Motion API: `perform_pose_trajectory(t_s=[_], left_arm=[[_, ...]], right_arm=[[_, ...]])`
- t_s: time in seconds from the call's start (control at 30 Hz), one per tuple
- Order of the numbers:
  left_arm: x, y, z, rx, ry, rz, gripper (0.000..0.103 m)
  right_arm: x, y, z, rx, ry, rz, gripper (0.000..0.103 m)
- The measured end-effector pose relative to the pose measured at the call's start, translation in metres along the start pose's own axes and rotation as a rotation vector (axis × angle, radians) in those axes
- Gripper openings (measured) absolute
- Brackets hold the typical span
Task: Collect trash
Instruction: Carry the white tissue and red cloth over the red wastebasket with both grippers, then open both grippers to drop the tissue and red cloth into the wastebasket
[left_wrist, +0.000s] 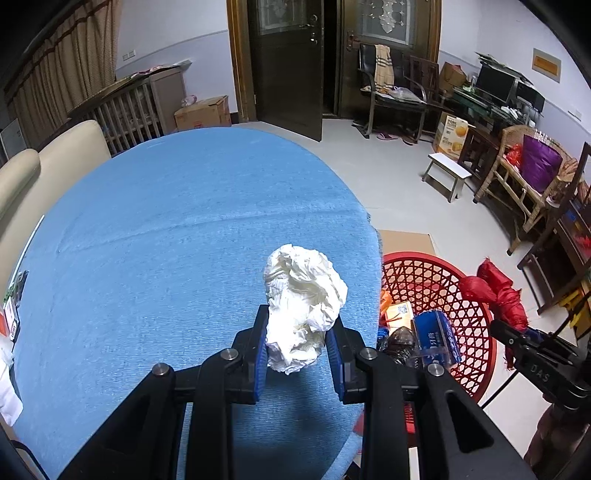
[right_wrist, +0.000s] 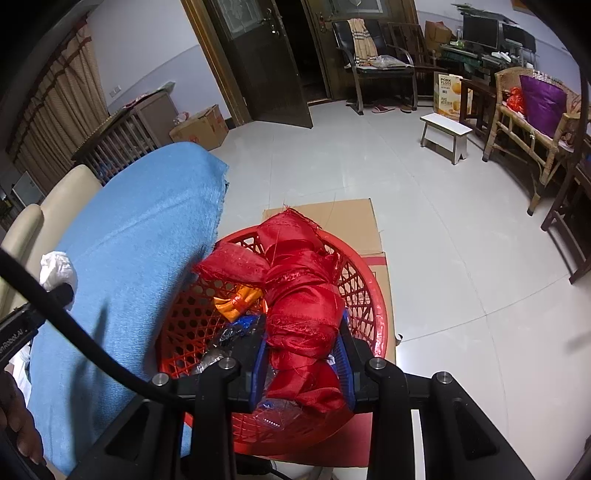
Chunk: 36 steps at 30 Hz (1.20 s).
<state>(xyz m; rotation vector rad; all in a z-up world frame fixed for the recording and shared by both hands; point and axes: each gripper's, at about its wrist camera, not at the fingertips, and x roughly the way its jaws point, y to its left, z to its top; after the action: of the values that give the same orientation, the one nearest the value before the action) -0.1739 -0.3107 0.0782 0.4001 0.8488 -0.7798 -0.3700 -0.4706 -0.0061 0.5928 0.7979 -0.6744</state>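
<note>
My left gripper (left_wrist: 297, 341) is shut on a crumpled white tissue (left_wrist: 303, 302) and holds it just above the blue tablecloth (left_wrist: 166, 240), near the table's right edge. My right gripper (right_wrist: 303, 354) is shut on a wad of red fabric (right_wrist: 299, 302) and holds it over the red plastic basket (right_wrist: 184, 332). The basket (left_wrist: 443, 288) stands on the floor beside the table and holds an orange wrapper (right_wrist: 236, 304), a blue packet (left_wrist: 437, 338) and dark plastic. The tissue also shows at the left in the right wrist view (right_wrist: 57, 267).
Flattened cardboard (right_wrist: 351, 221) lies under the basket. A beige sofa (left_wrist: 44, 162) stands behind the table. A small white stool (left_wrist: 447, 175), wicker chairs (left_wrist: 524, 181), cardboard boxes (left_wrist: 203, 112) and a dark door (left_wrist: 284, 66) stand further off on the tiled floor.
</note>
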Motion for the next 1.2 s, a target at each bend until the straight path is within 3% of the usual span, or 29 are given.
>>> perform_pose_trajectory(t_s=[0.23,0.4,0.43,0.47,0.53,0.87,1.2], left_arm=[[0.003,-0.002,-0.001,0.002,0.008,0.005,0.029],[0.001,-0.002,-0.001,0.0,0.004,0.009,0.029],[0.002,-0.002,-0.002,0.001,0.007,0.01,0.029],[0.002,-0.003,-0.002,0.004,0.01,0.01,0.029],[0.002,-0.005,-0.003,0.008,0.012,0.012,0.029],[0.008,-0.031,-0.002,0.062,0.029,-0.004,0.029],[0.026,-0.078,0.002,0.15,0.074,-0.052,0.029]], right_arm=[[0.013,0.003,0.001,-0.023,0.014,0.004,0.037],[0.033,0.007,0.0,-0.064,0.069,-0.014,0.037],[0.036,0.008,0.0,-0.069,0.087,-0.016,0.041],[0.04,0.009,-0.001,-0.073,0.111,-0.015,0.059],[0.039,0.01,-0.004,-0.079,0.117,-0.011,0.073],[-0.01,-0.018,0.01,0.052,-0.054,0.027,0.073],[-0.034,-0.047,0.012,0.146,-0.111,0.074,0.073]])
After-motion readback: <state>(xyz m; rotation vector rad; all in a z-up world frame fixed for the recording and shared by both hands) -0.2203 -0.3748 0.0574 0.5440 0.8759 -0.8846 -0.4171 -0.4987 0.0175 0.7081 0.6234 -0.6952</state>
